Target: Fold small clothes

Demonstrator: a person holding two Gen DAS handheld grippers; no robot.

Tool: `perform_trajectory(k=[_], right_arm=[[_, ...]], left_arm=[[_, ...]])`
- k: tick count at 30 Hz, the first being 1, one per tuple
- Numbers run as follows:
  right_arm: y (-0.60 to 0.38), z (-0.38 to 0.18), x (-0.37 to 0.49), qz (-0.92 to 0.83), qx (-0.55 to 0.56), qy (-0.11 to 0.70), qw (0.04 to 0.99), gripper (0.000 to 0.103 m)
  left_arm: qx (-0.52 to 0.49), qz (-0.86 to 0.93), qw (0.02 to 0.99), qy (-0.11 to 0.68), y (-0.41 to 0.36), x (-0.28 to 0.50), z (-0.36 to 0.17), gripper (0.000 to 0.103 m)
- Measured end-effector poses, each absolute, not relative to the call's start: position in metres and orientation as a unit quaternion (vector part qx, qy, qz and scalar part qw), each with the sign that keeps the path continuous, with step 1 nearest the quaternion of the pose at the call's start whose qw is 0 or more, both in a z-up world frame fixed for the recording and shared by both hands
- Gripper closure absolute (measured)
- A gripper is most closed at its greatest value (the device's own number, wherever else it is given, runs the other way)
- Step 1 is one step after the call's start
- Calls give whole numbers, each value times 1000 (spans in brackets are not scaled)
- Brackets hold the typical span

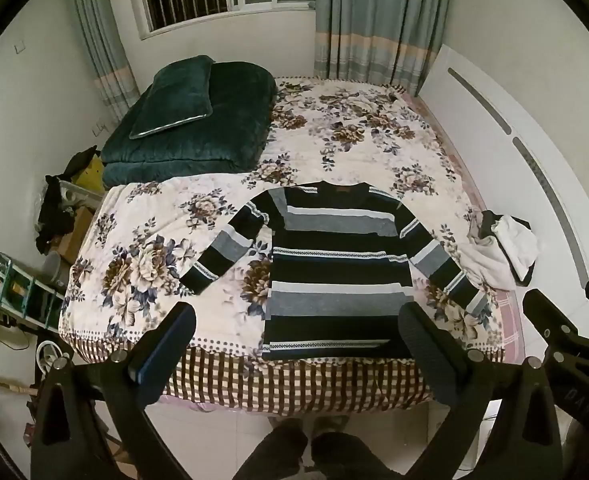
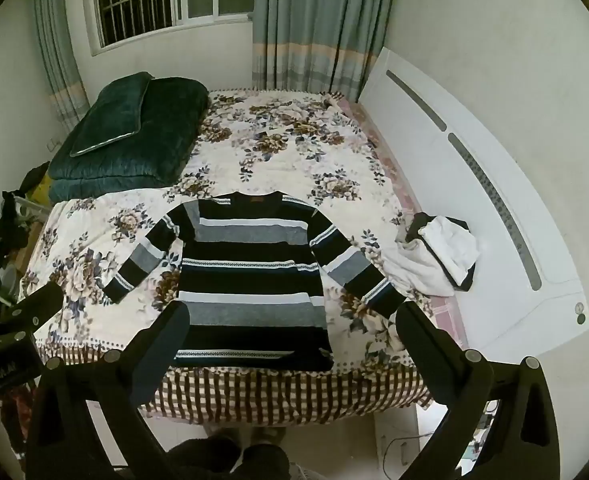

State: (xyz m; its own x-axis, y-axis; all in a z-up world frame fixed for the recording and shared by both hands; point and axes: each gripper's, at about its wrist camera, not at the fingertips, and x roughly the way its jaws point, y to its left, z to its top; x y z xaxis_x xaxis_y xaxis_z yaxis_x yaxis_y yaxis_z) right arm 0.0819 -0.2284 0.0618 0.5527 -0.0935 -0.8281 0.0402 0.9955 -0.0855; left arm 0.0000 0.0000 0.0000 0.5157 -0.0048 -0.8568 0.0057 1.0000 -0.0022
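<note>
1. the left gripper (image 1: 296,322) was held above the foot edge of the bed (image 1: 358,140), its two fingers spread wide apart and nothing between them; the right gripper (image 2: 290,320) was held likewise, fingers parted and bare.
2. the striped sweater (image 1: 334,264) was laid flat, sleeves angled outward, near the foot edge of the floral bedspread (image 1: 134,248); its hem lay just short of the checked border (image 1: 294,376).
3. the lower right corner of the hem was hidden behind a finger (image 1: 426,344) in the left wrist view; in the right wrist view the lower left corner was hidden by a finger (image 2: 162,340).
4. a white garment pile (image 2: 438,264) was seen near the sweater's right cuff, close to the white headboard (image 2: 474,168); whether cuff and pile touched could not be told.
5. a dark green folded quilt (image 1: 198,128) with a cushion on it occupied the far left corner.
6. bare bedspread was seen left of and beyond the sweater.
7. the person's legs (image 1: 294,456) were cut off at the lower frame edge.
</note>
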Motion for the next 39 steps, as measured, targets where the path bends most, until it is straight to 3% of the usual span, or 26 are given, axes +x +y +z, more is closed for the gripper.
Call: perform_trajectory(k=[39], right_arm=[[-220,74,83,-37,-28,466,884,0]], left_arm=[[0,-3,875,484,0,4,9,0]])
